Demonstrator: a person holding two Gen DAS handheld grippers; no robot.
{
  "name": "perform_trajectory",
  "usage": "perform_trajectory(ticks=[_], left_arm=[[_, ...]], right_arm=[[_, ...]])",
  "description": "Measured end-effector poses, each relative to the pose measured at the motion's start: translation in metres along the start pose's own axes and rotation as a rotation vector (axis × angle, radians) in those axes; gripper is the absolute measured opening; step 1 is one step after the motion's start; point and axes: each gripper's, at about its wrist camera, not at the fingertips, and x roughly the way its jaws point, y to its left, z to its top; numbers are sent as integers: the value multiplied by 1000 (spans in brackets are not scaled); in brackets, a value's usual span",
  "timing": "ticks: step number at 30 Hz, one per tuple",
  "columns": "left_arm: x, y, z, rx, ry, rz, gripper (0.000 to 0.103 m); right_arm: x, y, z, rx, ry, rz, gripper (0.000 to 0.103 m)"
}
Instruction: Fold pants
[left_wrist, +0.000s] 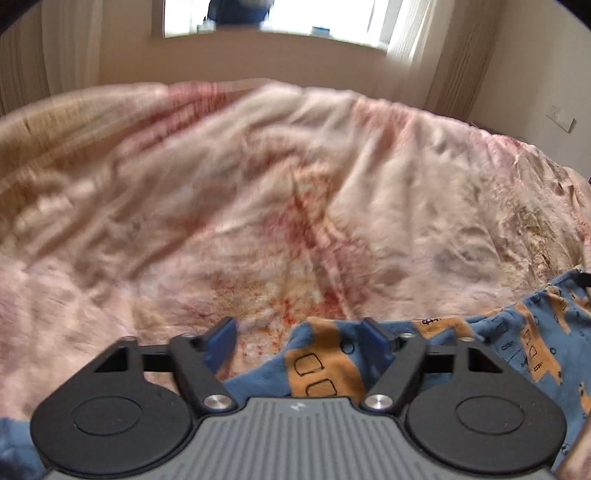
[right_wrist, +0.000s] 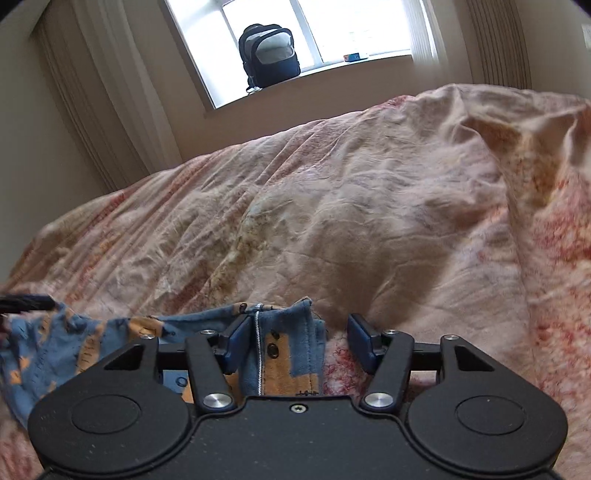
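Note:
The pants (left_wrist: 509, 350) are blue with orange vehicle prints and lie on the pink bed cover. In the left wrist view one end of them (left_wrist: 317, 362) lies between the fingers of my open left gripper (left_wrist: 301, 343). In the right wrist view the pants (right_wrist: 55, 354) stretch off to the left, and a seamed end with white stitching (right_wrist: 288, 350) lies between the fingers of my open right gripper (right_wrist: 299, 343). Neither gripper is closed on the cloth. The tip of the left gripper (right_wrist: 26, 302) shows at the pants' far left end.
A wrinkled pink and red patterned bed cover (left_wrist: 258, 192) fills both views, bunched up at the right (right_wrist: 517, 147). Beyond the bed are a window sill with a dark backpack (right_wrist: 269, 55), curtains (right_wrist: 92, 110) and a wall.

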Motion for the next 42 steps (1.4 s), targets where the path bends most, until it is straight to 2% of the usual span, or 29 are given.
perform_trajectory(ticks=[1,2,3,4,5,9,11,13,15,19,21,23,24,26,27,29,31,33,35,36,37,39,42], left_arm=[[3,3,1,-6,1,-19,50],[3,4,1,-2,-6,-39,29],[3,4,1,8,-7,-66,17],[1,2,1,19,-7,-85,14],[-1,-2,-1,46,-22,-71,11],[-28,-19,-9,155,-131,-41,8],[-45,-25,-12,174,-209,-39,8],[-52,-29,-14,197,-250,-18,8],[-44,-31,-17,225,-252,32,8],[-11,-29,-22,208,-204,88,8],[-1,-29,-23,189,-193,111,11],[-3,-28,-22,167,-196,128,23],[-8,-27,-21,150,-203,127,28],[-24,-27,-24,113,-232,127,56],[-35,-28,-27,110,-248,122,61],[-54,-35,-38,122,-287,107,75],[-69,-45,-55,141,-322,98,83],[-76,-60,-74,191,-350,101,85],[-70,-78,-91,277,-329,166,85],[-63,-83,-98,317,-302,216,85],[-56,-84,-104,343,-273,260,85],[-54,-75,-114,345,-275,284,85],[-65,-55,-117,291,-273,307,91]], right_arm=[[0,0,0,-5,6,3,48],[2,2,0,-12,15,8,39],[3,4,0,-21,21,4,39],[4,7,-1,-37,17,-7,36],[4,9,-1,-48,13,-13,33],[-4,11,-2,-60,-19,-46,18],[-12,18,-3,-81,-46,-65,15],[-16,25,-3,-108,-67,-84,14],[-12,30,-4,-140,-57,-113,14],[5,31,-9,-166,-24,-169,20],[5,33,-10,-179,-29,-206,29],[1,36,-10,-172,-40,-260,51],[-4,40,-9,-176,-57,-287,53],[-10,59,-9,-243,-99,-358,67],[-12,74,-11,-301,-124,-386,69],[-12,108,-17,-423,-163,-363,81],[-5,142,-24,-524,-185,-317,91],[11,175,-33,-621,-172,-263,94],[32,198,-41,-718,-117,-212,95],[43,205,-45,-766,-92,-220,95],[52,206,-49,-808,-81,-249,94],[59,191,-47,-824,-78,-334,94],[44,140,-28,-683,-99,-505,94]])
